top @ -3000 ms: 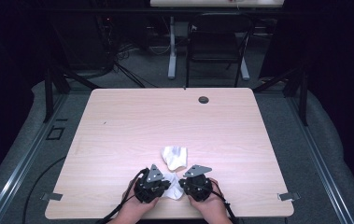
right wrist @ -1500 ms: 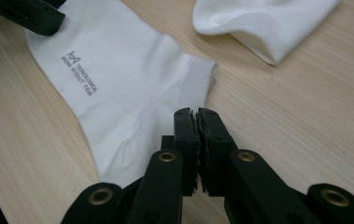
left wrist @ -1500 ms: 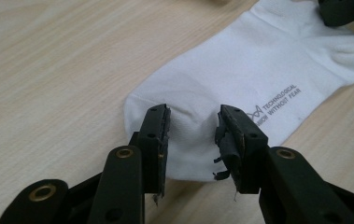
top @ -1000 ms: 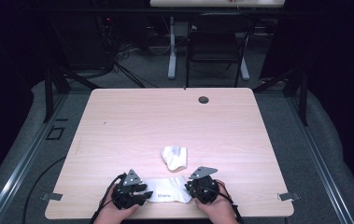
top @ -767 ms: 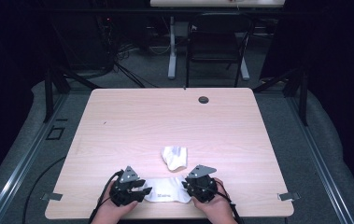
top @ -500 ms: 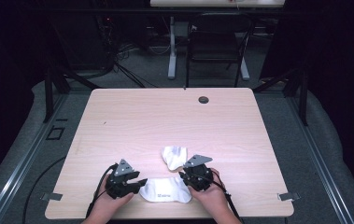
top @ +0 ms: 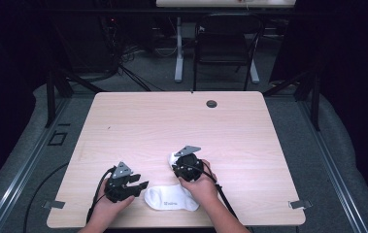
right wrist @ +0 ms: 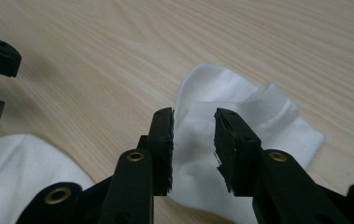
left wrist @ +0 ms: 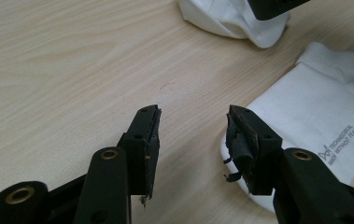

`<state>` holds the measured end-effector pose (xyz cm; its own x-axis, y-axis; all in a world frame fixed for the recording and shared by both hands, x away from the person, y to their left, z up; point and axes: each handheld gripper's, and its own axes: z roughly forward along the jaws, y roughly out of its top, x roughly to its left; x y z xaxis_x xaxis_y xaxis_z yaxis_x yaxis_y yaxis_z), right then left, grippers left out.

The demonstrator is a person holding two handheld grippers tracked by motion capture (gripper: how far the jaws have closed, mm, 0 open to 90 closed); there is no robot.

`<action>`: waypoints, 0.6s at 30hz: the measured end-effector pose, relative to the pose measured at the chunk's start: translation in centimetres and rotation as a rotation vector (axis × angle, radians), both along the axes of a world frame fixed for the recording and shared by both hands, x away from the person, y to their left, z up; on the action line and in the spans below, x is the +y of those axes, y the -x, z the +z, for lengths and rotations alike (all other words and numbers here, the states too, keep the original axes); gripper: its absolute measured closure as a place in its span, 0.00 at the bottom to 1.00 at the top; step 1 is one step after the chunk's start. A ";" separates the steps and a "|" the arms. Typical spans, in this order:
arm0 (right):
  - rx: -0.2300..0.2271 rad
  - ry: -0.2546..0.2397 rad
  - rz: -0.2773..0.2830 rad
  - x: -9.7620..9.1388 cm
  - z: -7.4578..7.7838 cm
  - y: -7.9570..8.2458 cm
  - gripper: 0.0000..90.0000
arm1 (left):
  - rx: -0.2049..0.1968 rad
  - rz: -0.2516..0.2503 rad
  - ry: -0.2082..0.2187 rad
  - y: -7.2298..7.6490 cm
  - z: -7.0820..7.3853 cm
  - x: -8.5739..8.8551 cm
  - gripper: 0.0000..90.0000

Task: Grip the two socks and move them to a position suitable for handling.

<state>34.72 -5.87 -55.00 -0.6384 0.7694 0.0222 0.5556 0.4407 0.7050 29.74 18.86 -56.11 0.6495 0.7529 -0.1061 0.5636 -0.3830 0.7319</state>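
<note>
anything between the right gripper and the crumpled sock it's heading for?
Nothing visible. In the right gripper view the right gripper has open jaws with the crumpled sock directly behind the gap, bare table around it. The flat sock lies off to the side, near the left gripper.

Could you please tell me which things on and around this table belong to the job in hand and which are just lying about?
Part of the job:
- flat sock
- crumpled sock
- left gripper, open
- right gripper, open, jaws just been opening above the crumpled sock

Lying about:
- black cap at the table's far edge
- chair
</note>
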 end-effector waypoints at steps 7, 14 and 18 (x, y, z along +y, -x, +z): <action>0.036 0.013 -0.010 0.9 -1.1 -0.8 0.69 | 0.001 -0.003 0.004 0.0 0.0 0.0 0.60; 0.058 0.072 -0.020 1.1 -1.8 -0.9 0.84 | 0.002 -0.001 0.004 0.0 0.0 -0.2 0.60; 0.060 0.062 -0.011 1.2 -1.7 -0.7 0.95 | 0.003 -0.009 -0.003 -0.1 -0.1 -0.3 0.60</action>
